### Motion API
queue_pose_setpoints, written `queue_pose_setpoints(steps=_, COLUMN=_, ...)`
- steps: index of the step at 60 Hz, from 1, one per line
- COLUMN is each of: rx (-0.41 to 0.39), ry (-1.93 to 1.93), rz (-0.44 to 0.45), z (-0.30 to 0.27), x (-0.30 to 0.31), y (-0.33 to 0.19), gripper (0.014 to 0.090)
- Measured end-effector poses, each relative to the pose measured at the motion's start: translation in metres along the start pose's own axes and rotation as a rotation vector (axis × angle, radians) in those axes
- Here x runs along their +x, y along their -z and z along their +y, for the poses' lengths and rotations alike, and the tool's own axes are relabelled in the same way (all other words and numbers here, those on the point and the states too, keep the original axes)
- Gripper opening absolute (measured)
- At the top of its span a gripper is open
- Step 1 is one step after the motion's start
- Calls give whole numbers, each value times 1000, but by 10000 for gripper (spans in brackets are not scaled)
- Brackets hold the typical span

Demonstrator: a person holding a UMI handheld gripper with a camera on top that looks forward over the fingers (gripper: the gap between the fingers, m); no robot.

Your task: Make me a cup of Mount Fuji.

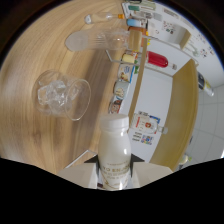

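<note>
White milk bottle [114, 150] sat between the fingers of the hand-held gripper [114, 175], both fingers pressed against its lower body, so it was clamped and carried. Cap end pointed away from the fingers, straight ahead along them; the bottle's long axis ran in line with the gripper. The view was rolled, so the wooden bench [60, 60] looked tipped; whether the bottle itself was tilted toward pouring I could not tell.

Glass with ice [62, 95] stood on the bench ahead of the fingers and off to the left of the bottle's axis, well apart from the cap. It was open-mouthed, with clear cubes inside and no liquid visible. That offset was what mattered: judging by the task, milk had to go over the ice, so the bottle's mouth needed to swing left and forward until it hung above the glass rim. The cap looked on, though it was hard to be sure.

Farther along the bench lay a clear plastic container [97, 40], beyond the glass. A shelf of small bottles and cartons [125, 75] ran along the bench's far edge to the right, with a red object [157, 60] past it.
</note>
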Motion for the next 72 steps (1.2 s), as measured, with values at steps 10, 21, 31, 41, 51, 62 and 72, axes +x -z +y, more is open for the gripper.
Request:
queue_pose_setpoints(steps=10, rx=-9, ry=197, rz=-23, z=-8, x=-7, y=-2, gripper=478)
queue_pose_setpoints(steps=21, rx=19, ry=210, rz=-19, z=-16, x=-6, y=4, gripper=479)
queue_pose_setpoints(steps=31, rx=44, ry=-72, rz=-44, z=-14, x=6, y=13, gripper=481)
queue_pose_setpoints(steps=41, rx=168, ry=-731, rz=-42, z=-22, x=50, y=38, gripper=485)
queue_pose_setpoints(steps=51, rx=228, ry=-1274, rz=-50, z=-10, x=69, y=48, gripper=489)
queue_pose_setpoints(steps=62, rx=137, ry=-1678, rz=-112, z=11, x=16, y=24, gripper=486)
queue_pose_setpoints(steps=72, rx=45, ry=-1807, rz=-179, z=11, x=-45, y=4, gripper=485)
